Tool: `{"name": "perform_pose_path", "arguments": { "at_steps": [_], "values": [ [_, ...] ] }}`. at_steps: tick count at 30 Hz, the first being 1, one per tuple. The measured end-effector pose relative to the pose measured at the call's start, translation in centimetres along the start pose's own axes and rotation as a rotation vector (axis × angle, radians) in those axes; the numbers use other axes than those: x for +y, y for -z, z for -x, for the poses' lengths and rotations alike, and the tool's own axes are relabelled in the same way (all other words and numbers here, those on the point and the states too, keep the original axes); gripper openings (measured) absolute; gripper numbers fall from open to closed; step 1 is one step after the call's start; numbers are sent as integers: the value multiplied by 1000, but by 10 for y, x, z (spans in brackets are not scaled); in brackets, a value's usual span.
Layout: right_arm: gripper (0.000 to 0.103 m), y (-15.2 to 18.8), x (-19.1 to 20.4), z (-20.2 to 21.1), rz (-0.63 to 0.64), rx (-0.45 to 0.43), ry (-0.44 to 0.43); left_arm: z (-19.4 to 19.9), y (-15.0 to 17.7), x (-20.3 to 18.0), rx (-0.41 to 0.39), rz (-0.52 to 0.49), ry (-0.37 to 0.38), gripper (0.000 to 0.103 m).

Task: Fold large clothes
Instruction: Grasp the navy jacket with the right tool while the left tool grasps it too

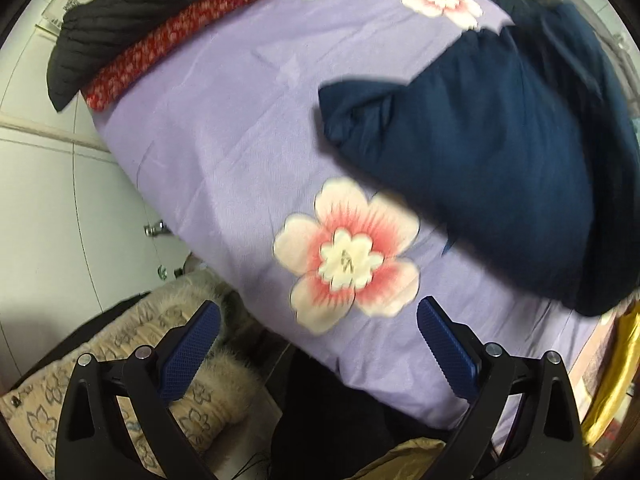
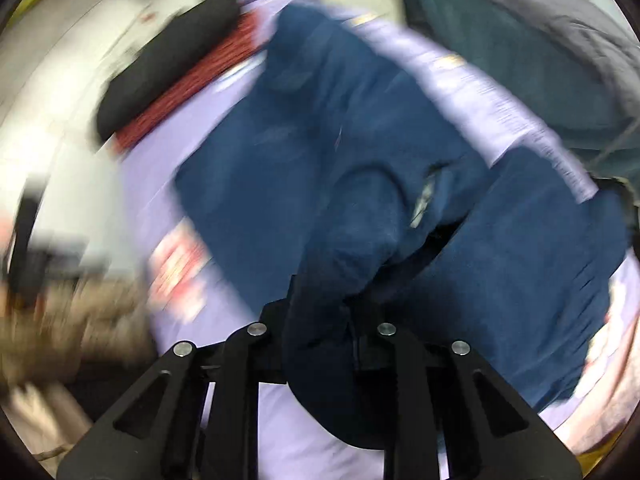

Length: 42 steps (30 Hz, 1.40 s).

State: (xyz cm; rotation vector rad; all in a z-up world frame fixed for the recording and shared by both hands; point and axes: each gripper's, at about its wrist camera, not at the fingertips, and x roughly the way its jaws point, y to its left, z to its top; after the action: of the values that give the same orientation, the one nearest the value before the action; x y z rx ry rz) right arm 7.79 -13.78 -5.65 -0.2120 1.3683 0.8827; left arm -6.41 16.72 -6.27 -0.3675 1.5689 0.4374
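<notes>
Between right claw [image 2: 320,320] pads: navy garment [image 2: 320,184]

In the left wrist view, the bed [image 1: 224,152] fills the centre of the frame. The garment [image 1: 480,152] lies on the bed at the right of the frame. A printed flower [image 1: 348,256] on the bed cover sits at lower centre, just below and left of the garment. A folded blanket [image 1: 192,28] lies along the bed's far edge at upper left, with a dark cushion [image 1: 116,20] beyond it. The floor [image 1: 48,208] occupies the left edge. A fur-trimmed quilted item [image 1: 132,368] lies at lower left, beside the bed.

In the right wrist view, the garment [image 2: 320,168] covers the frame's centre, on the bed [image 2: 160,168].
</notes>
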Motion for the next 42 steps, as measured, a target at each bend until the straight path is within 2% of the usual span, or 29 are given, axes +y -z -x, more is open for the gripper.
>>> {"name": "perform_pose_path", "arguments": {
  "at_steps": [5, 6, 8, 9, 11, 13, 14, 15, 16, 17, 18, 21, 23, 25, 30, 35, 36, 38, 40, 42],
  "values": [
    [20, 118, 63, -19, 18, 126, -161, 27, -28, -14, -94, -26, 0, 97],
    [20, 148, 72, -30, 23, 175, -150, 32, -34, -20, -120, -42, -6, 97],
    [23, 187, 72, -46, -22, 232, -120, 37, -38, -26, -141, -55, 2, 97],
    [25, 205, 69, -51, -55, 246, -78, 36, -39, -32, -139, -67, 14, 97],
    [25, 223, 65, -46, -109, 235, -1, 31, -37, -39, -119, -82, 22, 97],
    [28, 226, 70, -18, -121, 163, 15, 18, -28, -44, -92, -90, 21, 97],
    [38, 224, 75, -1, -110, 121, 14, 12, -24, -42, -81, -92, 20, 97],
    [62, 222, 80, 13, -101, 87, 8, 3, -19, -42, -51, -89, 27, 97],
    [73, 214, 85, 39, -87, 15, -8, -5, -14, -41, -24, -80, 43, 97],
    [79, 207, 88, 57, -75, -46, -21, -13, -9, -40, 1, -69, 65, 97],
    [79, 197, 90, 77, -58, -120, -39, -22, -3, -38, 28, -53, 89, 97],
    [84, 152, 82, 104, -48, -225, -17, -41, 14, -35, 93, -43, 104, 97],
    [84, 112, 65, 102, -50, -254, -12, -47, 19, -34, 112, -45, 107, 97],
    [84, 62, 44, 90, -46, -280, 31, -54, 26, -32, 132, -44, 109, 97],
    [84, -66, 24, 5, -40, -209, 81, -67, 45, -23, 139, -52, 98, 97],
    [84, -162, 22, -102, 76, -74, 230, -95, 69, -7, 208, -16, 135, 97],
    [84, -179, 18, -133, 86, -24, 328, -101, 70, -3, 224, -5, 142, 97],
    [84, -203, 0, -171, 82, 22, 414, -113, 76, 5, 245, 24, 166, 97],
    [84, -217, -17, -200, 51, 66, 444, -124, 80, 11, 264, 54, 214, 97],
    [91, -222, -23, -217, 63, 80, 422, -138, 83, 16, 295, 86, 299, 96]
  ]
}}
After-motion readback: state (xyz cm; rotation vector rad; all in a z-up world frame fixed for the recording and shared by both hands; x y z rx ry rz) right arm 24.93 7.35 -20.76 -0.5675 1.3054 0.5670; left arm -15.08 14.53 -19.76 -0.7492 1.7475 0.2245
